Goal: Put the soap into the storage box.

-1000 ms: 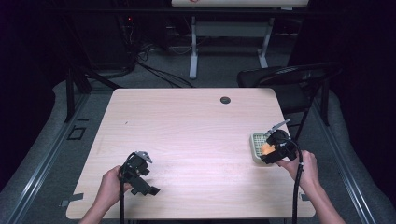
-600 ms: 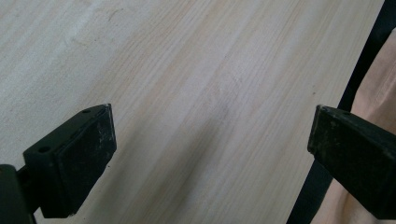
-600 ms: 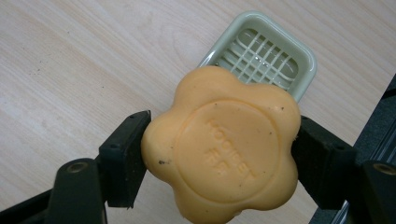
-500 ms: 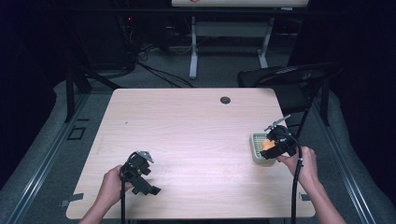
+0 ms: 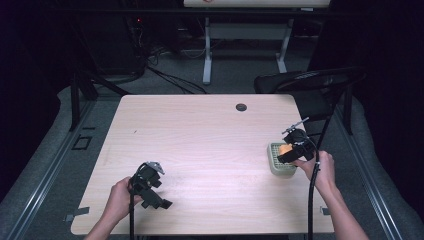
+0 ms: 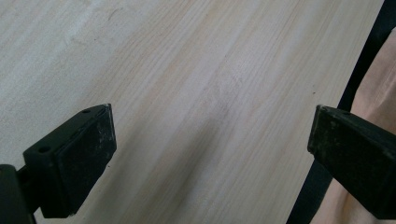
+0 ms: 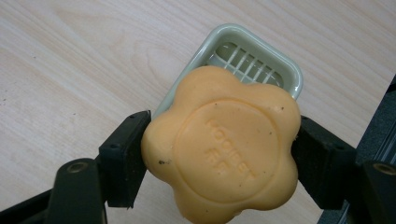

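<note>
Right gripper [image 7: 219, 154] has that orange soap [image 7: 222, 144] pinched across its lobes over the dish [image 7: 294, 77]; looks firm but slippery, so hold it gently.

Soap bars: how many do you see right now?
1. The orange flower-shaped soap bar is clamped between the right gripper's jaws, above the green soap dish near the table's right edge. No other bar shows on the table.
</note>
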`<state>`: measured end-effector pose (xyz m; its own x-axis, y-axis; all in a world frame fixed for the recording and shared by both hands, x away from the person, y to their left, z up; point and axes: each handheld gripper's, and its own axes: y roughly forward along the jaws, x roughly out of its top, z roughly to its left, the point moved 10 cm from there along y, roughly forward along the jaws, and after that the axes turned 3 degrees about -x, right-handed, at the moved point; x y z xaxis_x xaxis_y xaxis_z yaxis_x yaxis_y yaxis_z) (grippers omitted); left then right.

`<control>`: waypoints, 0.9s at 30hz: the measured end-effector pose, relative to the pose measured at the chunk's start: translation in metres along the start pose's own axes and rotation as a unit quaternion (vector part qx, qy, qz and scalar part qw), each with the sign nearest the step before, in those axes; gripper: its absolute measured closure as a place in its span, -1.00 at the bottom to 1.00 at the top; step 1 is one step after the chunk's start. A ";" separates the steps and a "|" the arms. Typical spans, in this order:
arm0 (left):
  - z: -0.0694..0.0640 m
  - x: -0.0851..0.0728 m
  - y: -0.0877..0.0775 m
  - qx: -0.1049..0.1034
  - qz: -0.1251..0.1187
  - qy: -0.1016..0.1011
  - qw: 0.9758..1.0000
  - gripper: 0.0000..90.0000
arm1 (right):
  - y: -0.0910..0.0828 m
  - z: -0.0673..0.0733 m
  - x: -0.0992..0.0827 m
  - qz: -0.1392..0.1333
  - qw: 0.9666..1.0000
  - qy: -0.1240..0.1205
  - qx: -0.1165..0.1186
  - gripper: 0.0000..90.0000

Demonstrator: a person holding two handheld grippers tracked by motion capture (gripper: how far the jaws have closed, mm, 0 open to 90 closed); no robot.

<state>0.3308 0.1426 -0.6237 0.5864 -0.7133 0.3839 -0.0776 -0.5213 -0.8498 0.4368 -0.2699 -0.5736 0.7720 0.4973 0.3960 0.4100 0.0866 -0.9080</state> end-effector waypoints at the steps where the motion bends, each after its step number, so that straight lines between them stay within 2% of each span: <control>1: 0.000 0.000 0.000 0.001 0.001 0.000 1.000 -0.97 | 0.002 0.000 0.001 0.002 1.000 0.000 0.002 -0.41; 8: 0.000 0.000 0.000 0.000 0.000 0.000 1.000 -0.97 | 0.013 -0.003 0.004 0.004 1.000 0.008 0.011 -0.41; 14: 0.000 0.000 0.000 -0.001 0.000 0.000 1.000 -0.97 | 0.023 -0.007 0.005 0.013 1.000 0.000 0.015 -0.41; 15: 0.000 0.000 0.000 -0.001 0.000 0.000 1.000 -0.97 | 0.025 -0.006 0.005 0.013 1.000 0.007 0.017 -0.41; 19: 0.000 0.000 0.000 -0.001 0.000 -0.001 1.000 -0.97 | 0.031 -0.005 0.007 0.014 1.000 0.007 0.024 -0.41; 21: 0.000 0.000 0.000 -0.001 0.000 0.000 1.000 -0.97 | 0.034 -0.007 0.006 0.022 1.000 -0.002 0.020 -0.41; 27: 0.000 0.000 0.000 -0.001 0.000 0.000 1.000 -0.97 | 0.039 -0.008 0.005 0.031 0.999 -0.003 0.020 -0.41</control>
<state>0.3310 0.1428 -0.6241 0.5862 -0.7133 0.3840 -0.0793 -0.5223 -0.8491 0.4605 -0.2714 -0.6065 0.7925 0.5073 0.3386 0.3415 0.0909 -0.9355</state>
